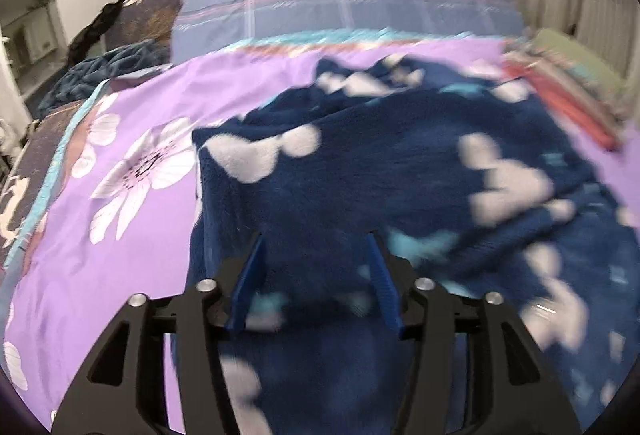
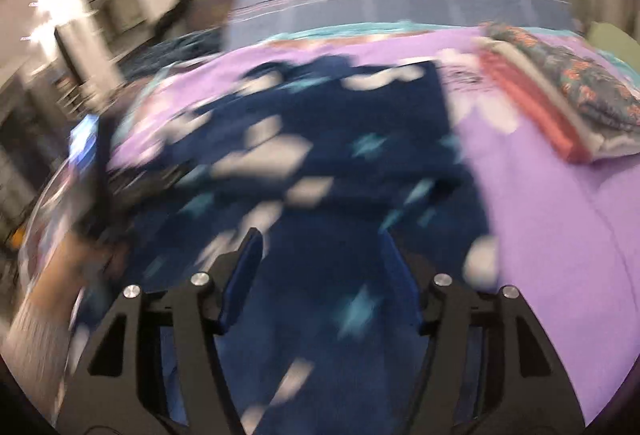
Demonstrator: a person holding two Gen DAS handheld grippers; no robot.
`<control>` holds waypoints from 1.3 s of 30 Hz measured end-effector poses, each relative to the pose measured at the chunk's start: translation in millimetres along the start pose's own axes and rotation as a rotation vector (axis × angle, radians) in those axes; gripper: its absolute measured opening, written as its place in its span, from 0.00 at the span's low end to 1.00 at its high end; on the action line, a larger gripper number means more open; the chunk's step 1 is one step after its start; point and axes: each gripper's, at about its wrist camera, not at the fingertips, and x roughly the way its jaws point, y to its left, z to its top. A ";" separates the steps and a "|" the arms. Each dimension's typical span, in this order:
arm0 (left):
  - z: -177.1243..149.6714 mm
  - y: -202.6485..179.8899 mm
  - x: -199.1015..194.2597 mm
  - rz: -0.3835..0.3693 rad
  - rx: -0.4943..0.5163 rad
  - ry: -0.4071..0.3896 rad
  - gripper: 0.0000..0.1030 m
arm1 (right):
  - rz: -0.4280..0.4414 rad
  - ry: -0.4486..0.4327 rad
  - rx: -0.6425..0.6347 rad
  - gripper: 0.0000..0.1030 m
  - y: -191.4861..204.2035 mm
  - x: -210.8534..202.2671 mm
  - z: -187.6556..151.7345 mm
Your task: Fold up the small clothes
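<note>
A bed covered by a purple bedspread printed with large white flowers (image 1: 132,171) is carrying everything. A navy fleece garment with white and light-blue patches (image 1: 380,187) is lying spread across its middle. A stack of folded clothes, red-edged and floral on top (image 2: 560,91), is resting near the right edge, apart from the garment.

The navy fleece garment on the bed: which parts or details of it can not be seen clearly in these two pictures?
- Navy fleece garment: its kind and its edges near the camera; in the left wrist view the left gripper covers the near part.
- Right wrist view: motion blur smears the garment's pattern and left edge; the right gripper hides the near hem.
- Folded stack: how many pieces, blurred.
</note>
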 end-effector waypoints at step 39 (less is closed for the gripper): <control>-229.4 46.9 -181.4 -0.046 -0.169 0.067 0.88 | 0.315 0.106 0.295 0.22 33.2 -107.3 -175.6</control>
